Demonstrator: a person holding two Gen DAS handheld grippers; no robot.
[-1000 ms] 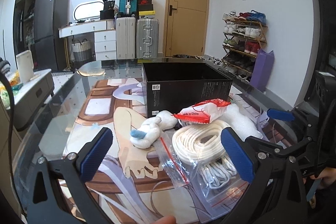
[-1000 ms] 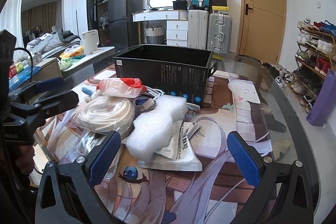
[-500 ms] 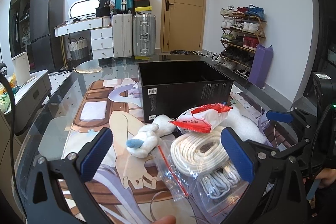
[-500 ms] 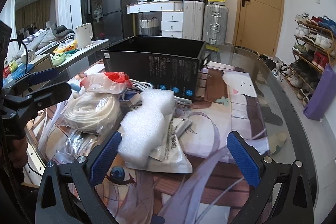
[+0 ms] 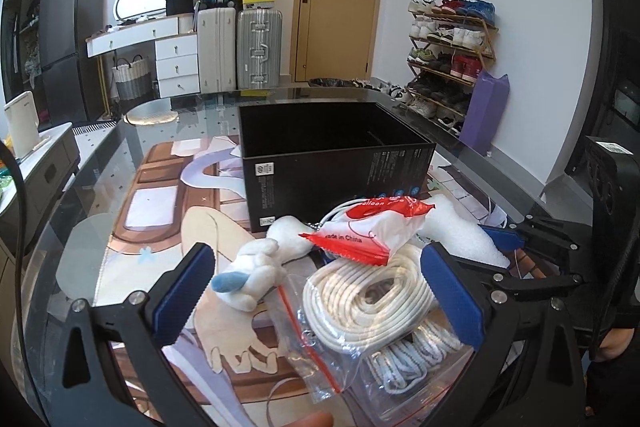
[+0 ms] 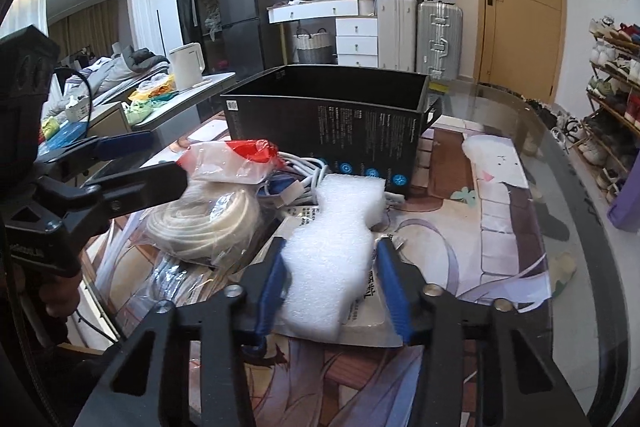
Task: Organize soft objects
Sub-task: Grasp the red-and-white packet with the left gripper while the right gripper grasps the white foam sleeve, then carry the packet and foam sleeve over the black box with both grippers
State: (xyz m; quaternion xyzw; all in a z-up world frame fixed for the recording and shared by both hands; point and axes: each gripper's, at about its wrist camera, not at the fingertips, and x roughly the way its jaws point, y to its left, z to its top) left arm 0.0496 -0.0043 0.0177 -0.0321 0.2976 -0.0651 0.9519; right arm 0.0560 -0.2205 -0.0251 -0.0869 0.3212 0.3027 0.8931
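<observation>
Right gripper (image 6: 330,279): jaws just closed in, now clamped on white foam block (image 6: 332,247). Foam lies in front of black box (image 6: 328,123), atop flat white packet (image 6: 370,311). Left gripper (image 5: 320,291): jaws spread wide, gripping nothing, hovering over bagged white rope coil (image 5: 360,295), near side of box. Red-white bag (image 5: 368,231) rests on coil, close to box. Plush toy (image 5: 256,267) left of coil, before box corner.

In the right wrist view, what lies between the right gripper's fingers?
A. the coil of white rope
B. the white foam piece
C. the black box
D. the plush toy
B: the right gripper has its blue fingers on either side of the white foam piece.
</observation>
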